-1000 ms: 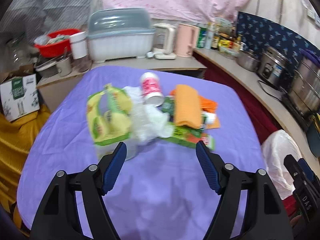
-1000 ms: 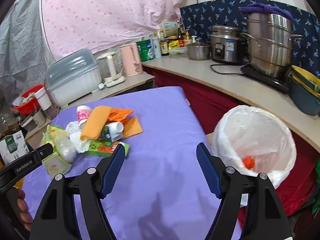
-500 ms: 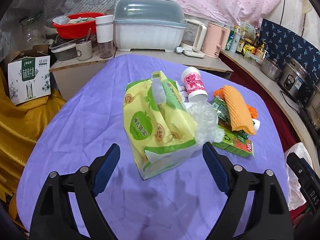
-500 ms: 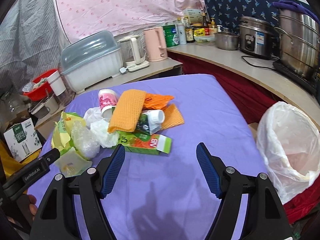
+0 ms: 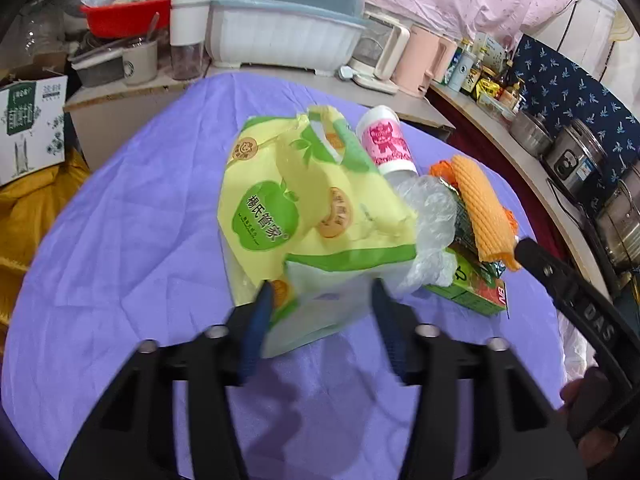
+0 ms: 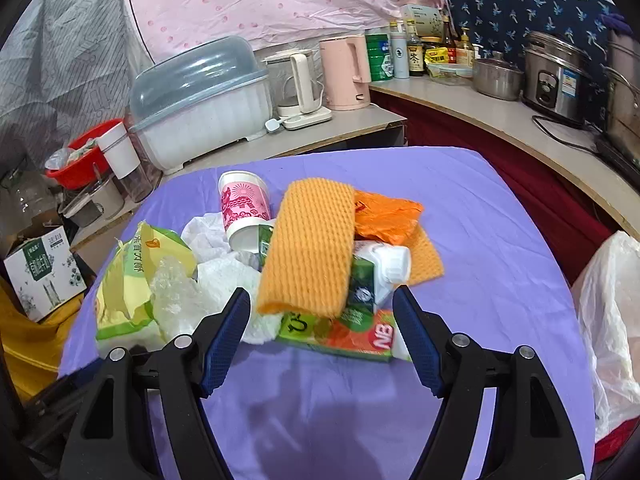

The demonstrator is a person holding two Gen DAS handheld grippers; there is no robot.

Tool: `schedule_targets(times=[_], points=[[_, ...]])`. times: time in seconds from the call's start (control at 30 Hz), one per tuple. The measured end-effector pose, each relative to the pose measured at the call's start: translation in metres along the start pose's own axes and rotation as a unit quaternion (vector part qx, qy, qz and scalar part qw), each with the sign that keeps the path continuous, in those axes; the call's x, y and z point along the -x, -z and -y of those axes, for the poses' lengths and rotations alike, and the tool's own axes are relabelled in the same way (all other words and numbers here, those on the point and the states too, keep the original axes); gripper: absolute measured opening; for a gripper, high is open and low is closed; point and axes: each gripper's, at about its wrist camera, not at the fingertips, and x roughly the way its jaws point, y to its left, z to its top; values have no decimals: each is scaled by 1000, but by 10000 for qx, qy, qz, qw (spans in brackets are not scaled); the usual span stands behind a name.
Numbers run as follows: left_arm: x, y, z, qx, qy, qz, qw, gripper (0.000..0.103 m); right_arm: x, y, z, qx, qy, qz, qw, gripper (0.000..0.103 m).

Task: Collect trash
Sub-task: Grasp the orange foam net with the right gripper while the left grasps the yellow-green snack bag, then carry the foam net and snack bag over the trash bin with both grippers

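Observation:
A pile of trash lies on the purple table (image 5: pixel 120 240). The yellow-green plastic bag (image 5: pixel 304 208) is nearest my left gripper (image 5: pixel 320 316), whose blurred fingers stand on either side of the bag's near end, narrowed but with a gap. Behind are a pink paper cup (image 5: pixel 384 144), clear plastic wrap (image 5: pixel 432 216), orange foam net (image 5: pixel 484 208) and green juice carton (image 5: pixel 476 292). My right gripper (image 6: pixel 322 336) is open, just in front of the foam net (image 6: pixel 312 244), the carton (image 6: pixel 340 332) and a small milk carton (image 6: pixel 380 272).
A white-lined trash bin (image 6: pixel 612 320) stands right of the table. Counters behind hold a dish box (image 6: pixel 200 100), kettles (image 6: pixel 346 72), bottles and pots (image 6: pixel 556 76). A red basin (image 5: pixel 128 8) and a cardboard box (image 5: pixel 30 120) are at the left.
My left gripper has moved forward onto the yellow-green bag and its fingers have narrowed around the bag's end. My right gripper has moved closer to the pile, staying open.

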Motion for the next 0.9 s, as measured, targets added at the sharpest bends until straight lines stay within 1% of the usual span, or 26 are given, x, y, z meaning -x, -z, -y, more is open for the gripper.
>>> schedule_targets(times=[0.03, 0.07, 0.13, 0.2, 0.27, 0.33, 0.37, 0.43, 0.5, 0.63, 0.9], points=[[-2, 0, -1, 3, 25, -42, 10000, 28, -3, -2, -2, 20, 4, 3, 10000, 71], [-4, 0, -2, 17, 60, -66, 10000, 25, -6, -4, -5, 51, 6, 9, 10000, 71], [-5, 0, -3, 23, 105, -89, 9999, 15, -14, -6, -10, 106, 45, 2, 9999, 71], [-7, 0, -5, 5, 119, -90, 9999, 10, -22, -6, -12, 137, 97, -38, 9999, 71], [-6, -1, -4, -20, 119, -58, 9999, 8, -29, -6, -13, 178, 184, -98, 9996, 66], [-3, -1, -4, -29, 137, -26, 9999, 6, -35, -5, -14, 223, 221, -180, 9993, 46], [-1, -1, -4, -29, 159, -7, 9999, 5, -36, -4, -13, 228, 232, -213, 9992, 41], [5, -2, -3, -41, 180, 55, 9998, 3, -36, -3, -11, 198, 198, -212, 9994, 29], [12, -3, -2, -82, 190, 134, 9997, 2, -32, -2, -8, 156, 131, -207, 9996, 23], [27, -4, 0, -67, 242, 251, 9994, 2, -17, -3, -5, 68, 7, -87, 9999, 22], [66, -3, 15, -199, 331, 570, 9976, 2, 30, -9, 4, 4, -101, 287, 9995, 21]])
